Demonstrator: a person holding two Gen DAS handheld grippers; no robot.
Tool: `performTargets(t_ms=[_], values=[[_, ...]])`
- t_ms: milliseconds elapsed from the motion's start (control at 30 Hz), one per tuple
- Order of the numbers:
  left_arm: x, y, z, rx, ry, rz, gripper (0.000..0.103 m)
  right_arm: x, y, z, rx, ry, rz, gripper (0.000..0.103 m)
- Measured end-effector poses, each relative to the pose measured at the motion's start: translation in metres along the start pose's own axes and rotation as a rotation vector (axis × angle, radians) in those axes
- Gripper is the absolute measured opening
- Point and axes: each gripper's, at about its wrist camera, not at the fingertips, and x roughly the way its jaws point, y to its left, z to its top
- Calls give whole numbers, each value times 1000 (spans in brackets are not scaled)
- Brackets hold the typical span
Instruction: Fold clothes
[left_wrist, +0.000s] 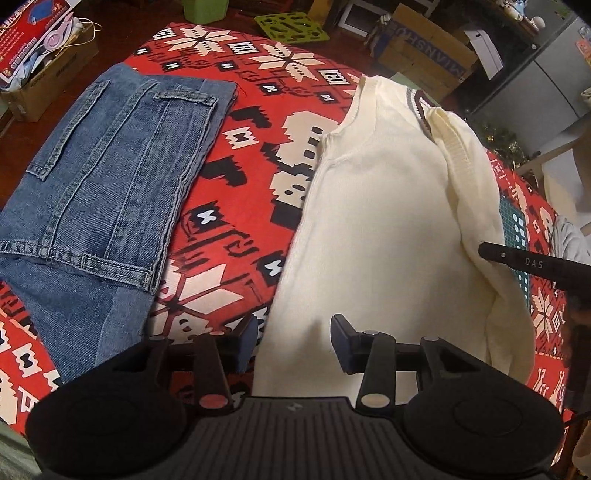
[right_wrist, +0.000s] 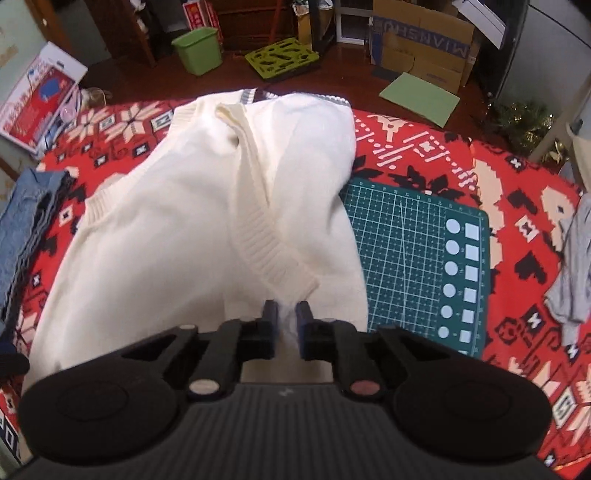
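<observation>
A cream knit sweater (right_wrist: 177, 229) with a striped collar lies flat on the red patterned tablecloth (left_wrist: 236, 206), one ribbed sleeve (right_wrist: 258, 225) folded across its body. My right gripper (right_wrist: 287, 319) is shut on a pinch of cream fabric at the sweater's near edge, just below the sleeve cuff. My left gripper (left_wrist: 295, 339) hovers open over the sweater's (left_wrist: 376, 221) near left edge, the cloth lying under the gap and the pads clear of it. One finger (left_wrist: 517, 260) of the right gripper shows at the sweater's right side. A folded denim garment (left_wrist: 96, 192) lies to the left.
A green cutting mat (right_wrist: 413, 266) lies right of the sweater, partly under it. A grey cloth (right_wrist: 576, 266) sits at the table's right edge. Beyond the table's far edge stand cardboard boxes (right_wrist: 421, 40), a green bin (right_wrist: 197, 51) and a green grid panel (right_wrist: 280, 57).
</observation>
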Motion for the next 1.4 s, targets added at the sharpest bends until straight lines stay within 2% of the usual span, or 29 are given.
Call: performTargets(t_ms=[133, 300, 567, 700, 767, 867, 1000, 1167, 1400], values=[[0, -2, 2, 9, -3, -5, 43, -29, -18, 9, 66, -60, -52, 9], [0, -9, 7, 30, -16, -13, 43, -61, -65, 10, 158, -106, -133, 9], [5, -23, 9, 61, -15, -12, 43, -38, -134, -27, 211, -13, -278, 9], [7, -27, 8, 80, -5, -8, 43, -23, -154, -44, 273, 1, -269, 10], [9, -29, 7, 89, 4, -6, 43, -23, -153, -47, 280, -17, -274, 14], [9, -32, 7, 99, 5, -6, 43, -37, -158, -54, 355, -63, -254, 22], [8, -36, 9, 107, 2, -11, 43, -67, -163, -74, 452, -96, -232, 23], [6, -42, 6, 117, 0, -20, 43, -95, -149, -116, 457, -33, -189, 23], [2, -51, -8, 128, 13, -32, 43, -109, -99, -180, 409, 78, -112, 25]])
